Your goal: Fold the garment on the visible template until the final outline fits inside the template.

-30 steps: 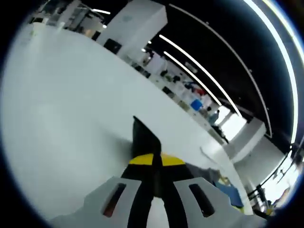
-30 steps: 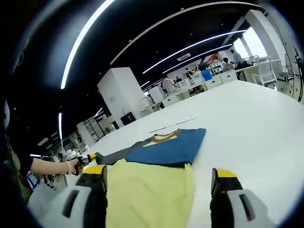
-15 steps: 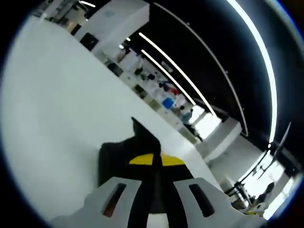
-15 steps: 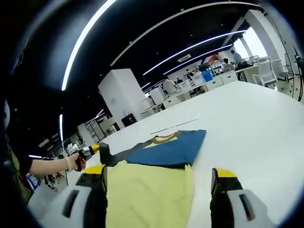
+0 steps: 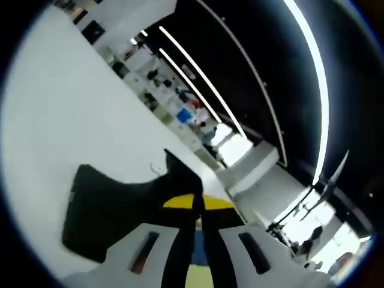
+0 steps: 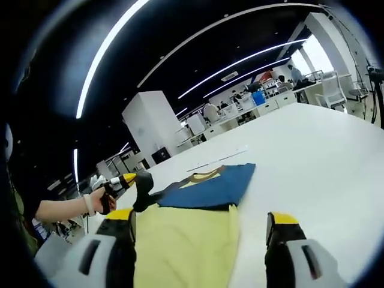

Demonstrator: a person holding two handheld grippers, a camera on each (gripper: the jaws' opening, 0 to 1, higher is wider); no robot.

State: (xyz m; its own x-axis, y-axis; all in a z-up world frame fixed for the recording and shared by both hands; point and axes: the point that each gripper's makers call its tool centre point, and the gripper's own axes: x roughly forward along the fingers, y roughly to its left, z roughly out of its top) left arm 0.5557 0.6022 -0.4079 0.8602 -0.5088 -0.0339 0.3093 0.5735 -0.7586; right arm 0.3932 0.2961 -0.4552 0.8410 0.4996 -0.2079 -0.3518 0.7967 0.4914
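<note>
We hold the dark sleeve [image 5: 114,210] pinched in the closed left gripper [image 5: 195,207], lifted off the table [image 5: 66,114]. The shirt [image 6: 192,231] lies at 12 o'clock from the right gripper [image 6: 201,231], whose jaws stand wide apart, holding nothing. The sleeve could slip or bunch if we swing it too fast, and the fold could land crooked. We cannot make out the template.

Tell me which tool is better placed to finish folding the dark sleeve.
The left tool, likely: it is shut on the dark sleeve, lifting it beside the shirt. The right tool is open and holds nothing.
</note>
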